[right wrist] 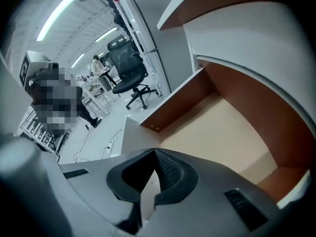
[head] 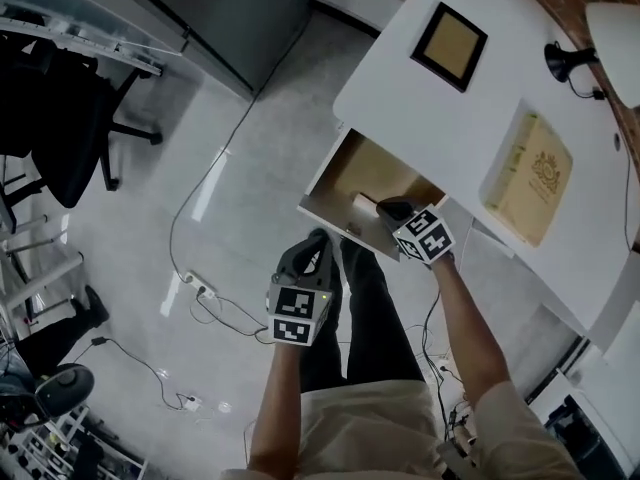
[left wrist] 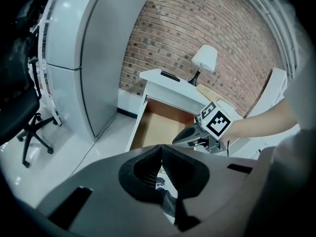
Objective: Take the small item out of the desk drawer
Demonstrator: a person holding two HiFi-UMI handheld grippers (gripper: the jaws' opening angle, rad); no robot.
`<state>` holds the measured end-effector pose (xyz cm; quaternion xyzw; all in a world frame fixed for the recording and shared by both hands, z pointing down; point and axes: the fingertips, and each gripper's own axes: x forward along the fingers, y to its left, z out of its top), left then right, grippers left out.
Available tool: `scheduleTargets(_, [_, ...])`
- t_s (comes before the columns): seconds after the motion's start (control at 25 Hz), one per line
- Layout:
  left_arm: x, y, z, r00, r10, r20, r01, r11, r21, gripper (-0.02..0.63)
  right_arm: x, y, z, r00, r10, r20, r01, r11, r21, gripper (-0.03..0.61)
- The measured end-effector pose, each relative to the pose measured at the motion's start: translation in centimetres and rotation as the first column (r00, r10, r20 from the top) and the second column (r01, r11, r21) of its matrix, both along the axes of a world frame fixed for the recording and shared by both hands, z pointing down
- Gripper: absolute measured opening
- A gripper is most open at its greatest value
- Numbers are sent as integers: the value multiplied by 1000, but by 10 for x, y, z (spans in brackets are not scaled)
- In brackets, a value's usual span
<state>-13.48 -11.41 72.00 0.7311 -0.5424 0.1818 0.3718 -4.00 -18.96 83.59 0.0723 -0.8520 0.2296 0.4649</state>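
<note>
In the head view, a white bench [head: 470, 118] stands at the right. Its drawer [head: 375, 173] is pulled open over the grey floor. The right gripper [head: 386, 208] reaches down into the near end of the drawer. A small pale item [head: 361, 208] sits in there by the drawer's front wall, just left of the gripper's tip. The left gripper [head: 318, 242] hangs over the floor, near the drawer front but apart from it. On the bench lie a dark picture frame [head: 449, 44] at the far end and a tan book [head: 528, 178] nearer. A white lamp [head: 612, 38] stands at the far right. In the left gripper view, the left gripper's jaws are pressed tight together with nothing in them. The right gripper shows ahead, over the open drawer. In the right gripper view, that gripper's jaws are clenched too, tips touching, above the drawer's tan floor. A white shape lies just past the tips; I cannot tell if it is the item or the drawer's front wall. A black chair [right wrist: 129, 73] stands far off.
</note>
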Motion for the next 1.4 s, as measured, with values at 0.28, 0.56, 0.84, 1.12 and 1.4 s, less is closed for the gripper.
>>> scheduleTargets(0.28, [-9,-15,21,1000,-23,12,22,1000,15,17,-12,-8,42,990,-132,-57,132,991,-15,26])
scheduleTargets(0.56, [-11,-22,26,998,-55,1,55,998,23,17,-19,-3,63,977,-205,-66,202,978,-60,28])
scheduleTargets(0.84, [-18,-22,29,992,-126,-20,126,992,17,17,-27,7,88,964,-255,-74,240,956,-167,92])
scheduleTargets(1.12, [-16,-20,37,986,-163,-42,163,987,2,17,-15,12,115,941,-296,-165,266,946,-183,155])
scheduleTargets(1.4, [-24,-19,48,986,-164,-24,164,986,0,17,-13,16,142,929,-300,-215,257,944,-207,181])
